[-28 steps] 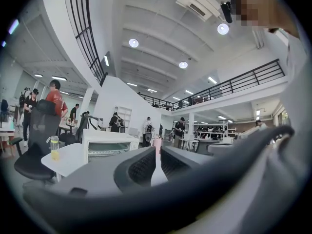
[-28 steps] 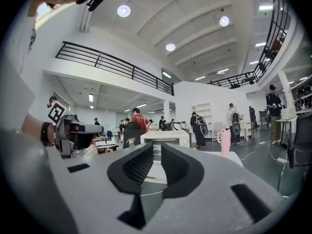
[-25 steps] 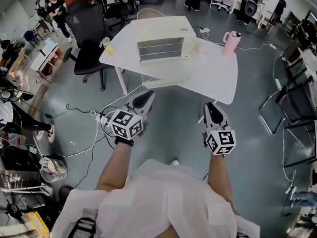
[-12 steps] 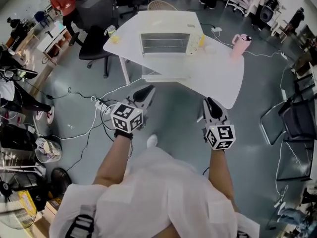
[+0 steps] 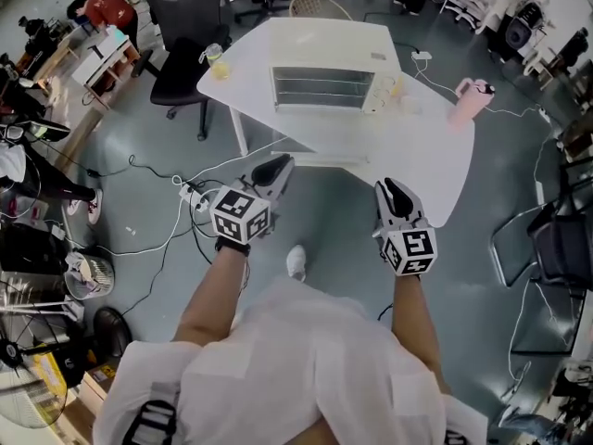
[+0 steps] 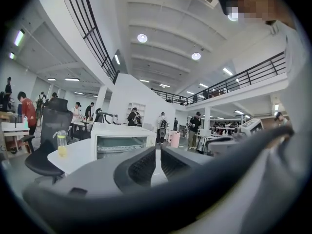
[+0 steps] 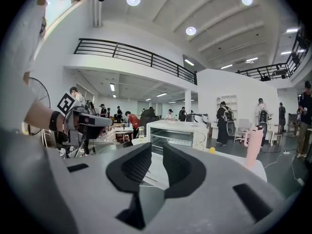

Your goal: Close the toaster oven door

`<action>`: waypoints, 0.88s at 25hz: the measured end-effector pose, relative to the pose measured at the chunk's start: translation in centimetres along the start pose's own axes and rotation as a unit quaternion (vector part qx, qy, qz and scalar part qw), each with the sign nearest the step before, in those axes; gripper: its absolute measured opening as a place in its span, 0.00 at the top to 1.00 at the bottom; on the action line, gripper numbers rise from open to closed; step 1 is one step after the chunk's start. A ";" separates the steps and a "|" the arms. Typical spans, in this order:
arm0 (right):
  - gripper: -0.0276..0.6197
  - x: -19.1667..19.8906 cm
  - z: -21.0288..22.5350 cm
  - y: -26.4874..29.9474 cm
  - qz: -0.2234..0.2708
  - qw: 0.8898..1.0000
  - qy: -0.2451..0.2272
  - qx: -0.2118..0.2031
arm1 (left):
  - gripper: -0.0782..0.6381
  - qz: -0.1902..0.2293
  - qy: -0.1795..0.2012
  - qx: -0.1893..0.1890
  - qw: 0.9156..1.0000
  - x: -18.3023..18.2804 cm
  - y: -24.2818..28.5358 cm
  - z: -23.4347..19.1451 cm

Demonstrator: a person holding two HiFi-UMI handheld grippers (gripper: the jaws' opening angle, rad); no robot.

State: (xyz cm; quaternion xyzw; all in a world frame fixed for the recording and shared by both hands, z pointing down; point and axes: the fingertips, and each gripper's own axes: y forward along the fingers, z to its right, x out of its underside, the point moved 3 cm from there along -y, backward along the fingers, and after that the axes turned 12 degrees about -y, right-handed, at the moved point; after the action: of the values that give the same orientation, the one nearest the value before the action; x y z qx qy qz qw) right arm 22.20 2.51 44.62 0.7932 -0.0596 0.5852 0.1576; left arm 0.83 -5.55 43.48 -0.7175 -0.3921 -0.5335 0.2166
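Observation:
The white toaster oven (image 5: 329, 86) stands on the white table (image 5: 417, 156). Its door (image 5: 320, 158) lies folded down flat towards me, and the wire racks show inside. My left gripper (image 5: 273, 168) hangs over the floor just short of the table's front edge, below the door. Its jaws stand a narrow slit apart and hold nothing (image 6: 156, 152). My right gripper (image 5: 389, 191) is level with it to the right, jaws opening and empty (image 7: 157, 152). Both gripper views look at the oven (image 6: 122, 143) (image 7: 175, 133) from a distance.
A pink tumbler (image 5: 468, 95) stands at the table's right end and a yellow drink cup (image 5: 215, 58) at its left corner. A black office chair (image 5: 181, 54) is behind the left corner. Cables and a power strip (image 5: 190, 202) lie on the floor by my left gripper.
The table and oven have slid to the right in the head view as I step forward. Both grippers stay side by side in front of the table.

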 end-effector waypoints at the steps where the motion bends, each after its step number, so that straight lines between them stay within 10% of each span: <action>1: 0.84 0.0 0.5 1.1 0.000 1.000 0.001 -0.001 | 0.85 0.000 0.000 0.001 1.000 -0.2 0.8 -0.6; 15: 0.82 1.1 2.5 13.9 -0.016 0.999 -0.002 -0.043 | 0.85 -0.023 0.004 -0.005 1.000 -1.7 7.3 -10.0; 22: 0.81 2.2 1.0 17.9 -0.054 0.989 -0.100 -0.089 | 0.85 -0.028 0.007 -0.011 1.000 -1.4 8.3 -12.6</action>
State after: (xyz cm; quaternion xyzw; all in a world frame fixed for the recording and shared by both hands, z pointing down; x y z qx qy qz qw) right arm 18.80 -14.50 49.72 0.8325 -0.0840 0.4859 0.2527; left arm -0.27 -20.24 47.28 -0.7049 -0.4042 -0.5488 0.1963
